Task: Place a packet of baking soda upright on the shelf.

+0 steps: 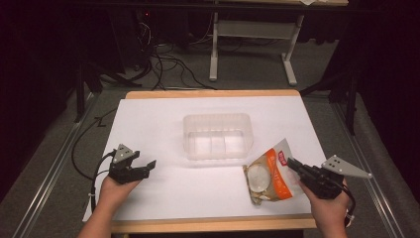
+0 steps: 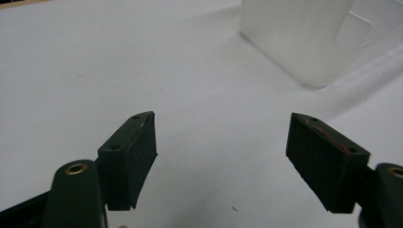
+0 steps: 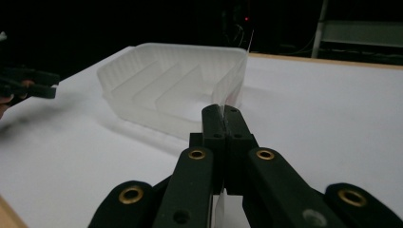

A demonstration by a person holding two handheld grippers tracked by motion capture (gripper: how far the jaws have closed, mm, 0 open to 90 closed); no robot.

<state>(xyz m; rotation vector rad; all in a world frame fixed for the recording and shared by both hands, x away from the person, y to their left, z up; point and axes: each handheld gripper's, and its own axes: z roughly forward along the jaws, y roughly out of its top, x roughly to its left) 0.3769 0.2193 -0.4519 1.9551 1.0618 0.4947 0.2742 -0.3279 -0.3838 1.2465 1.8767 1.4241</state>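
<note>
Dark surroundings ring a desk (image 1: pixel 148 124) covered by a white sheet, with a wooden edge showing at its far and near sides. Beyond it, on the grey floor, stand the white legs of a frame (image 1: pixel 214 49) and a tangle of black cables (image 1: pixel 168 64).

Near the middle of the desk sits a clear plastic bin (image 1: pixel 218 136), open at the top, with low dividers across its inside. In the right gripper view the bin (image 3: pixel 176 90) lies just ahead of the jaws, its ribbed dividers plain to see. In the left gripper view one corner of the bin (image 2: pixel 304 42) shows at the upper right, well apart from the jaws.

The left tool (image 1: pixel 146 167) rests low over the sheet at the near left, held in a hand (image 1: pixel 116 191), its jaws spread wide with nothing between them. In its own view the left tool (image 2: pixel 221 156) has only bare white sheet between its pads.

The right tool (image 1: pixel 289 162) is at the near right, held in the other hand (image 1: pixel 329 208), jaws clenched on the upper edge of an orange and clear packet (image 1: pixel 270 176). The packet lies to the right of the bin, near its front corner, with a pale round thing visible through its clear part. In the right gripper view the right tool (image 3: pixel 223 111) pinches a thin clear edge of the packet (image 3: pixel 233 80), which rises upright from between the jaws.
</note>
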